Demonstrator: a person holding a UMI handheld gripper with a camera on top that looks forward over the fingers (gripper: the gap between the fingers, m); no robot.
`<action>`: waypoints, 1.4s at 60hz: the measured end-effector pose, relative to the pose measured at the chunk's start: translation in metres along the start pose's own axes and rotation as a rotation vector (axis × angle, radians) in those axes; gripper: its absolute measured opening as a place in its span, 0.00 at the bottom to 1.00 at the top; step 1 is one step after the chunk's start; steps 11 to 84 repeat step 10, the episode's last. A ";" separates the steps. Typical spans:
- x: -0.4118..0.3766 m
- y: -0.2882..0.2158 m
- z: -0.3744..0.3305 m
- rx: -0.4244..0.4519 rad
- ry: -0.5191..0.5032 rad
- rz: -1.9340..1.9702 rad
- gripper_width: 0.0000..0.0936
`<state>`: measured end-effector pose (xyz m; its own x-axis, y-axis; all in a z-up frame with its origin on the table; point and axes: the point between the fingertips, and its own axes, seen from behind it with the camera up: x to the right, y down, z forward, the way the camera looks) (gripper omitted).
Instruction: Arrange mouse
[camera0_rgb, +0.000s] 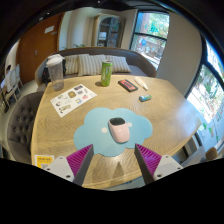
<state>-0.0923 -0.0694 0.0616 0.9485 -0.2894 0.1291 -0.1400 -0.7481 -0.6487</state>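
1. One mouse (118, 127) sat on a blue mat (100, 128) on the round worktop (160, 115), just ahead of the claw (114, 159).
2. Claw was released, grasping nothing.
3. Risk: an off-centre approach could nudge the mouse off the mat.

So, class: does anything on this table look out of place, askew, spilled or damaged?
Nothing stands out. The mouse sits on the blue mouse pad, ahead of the open gripper; the green can stands upright, nothing spilled.

Daylight from the windows (150, 35) brightens the round table (60, 125), with strong fisheye bending at the edges.
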 end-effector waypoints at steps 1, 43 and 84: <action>-0.003 0.003 -0.005 -0.001 0.002 0.011 0.90; -0.023 0.022 -0.039 0.000 0.046 0.093 0.90; -0.023 0.022 -0.039 0.000 0.046 0.093 0.90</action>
